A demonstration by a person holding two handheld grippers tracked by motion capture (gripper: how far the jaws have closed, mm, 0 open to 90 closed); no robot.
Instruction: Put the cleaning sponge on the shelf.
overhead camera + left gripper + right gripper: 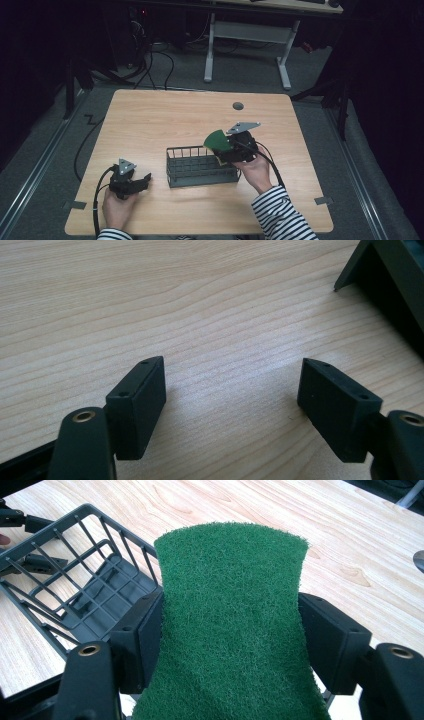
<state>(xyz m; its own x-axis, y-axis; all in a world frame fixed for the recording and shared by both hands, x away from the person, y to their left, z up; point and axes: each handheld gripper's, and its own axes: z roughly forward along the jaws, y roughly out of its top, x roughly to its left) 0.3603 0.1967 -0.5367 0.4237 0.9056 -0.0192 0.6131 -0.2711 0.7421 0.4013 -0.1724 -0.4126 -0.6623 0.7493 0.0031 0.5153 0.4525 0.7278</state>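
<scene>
The right tool (231, 149) grips a green scouring pad (218, 141): in the right gripper view its two black jaws press against the pad's (232, 625) long edges, pinching it so the sides bow inward between them, and the pad stands up out of the grip. In the high view this tool is held at the right end of the dark wire basket (200, 167), with the pad raised over that end's rim and apparently clear of the wires. The person's right hand (257, 172), in a striped sleeve, holds the tool from the near side of the basket's right end.

The left tool (142, 181) is open with nothing in it. In the left gripper view its jaws stand wide apart over bare wood grain, and a dark corner of the basket (385, 285) shows at the upper right. In the high view this tool rests low by the bench (150, 115), just to the left of the basket's near left corner, apart from it, with its jaws pointing toward the basket. The left hand (117, 207) holds it from the near edge.

The basket stands upright on the bench, slightly nearer the person than the middle, and its (75, 580) slotted floor is visible through the wires. Beyond the basket's far right, a small round grommet (238, 106) sits in the benchtop.
</scene>
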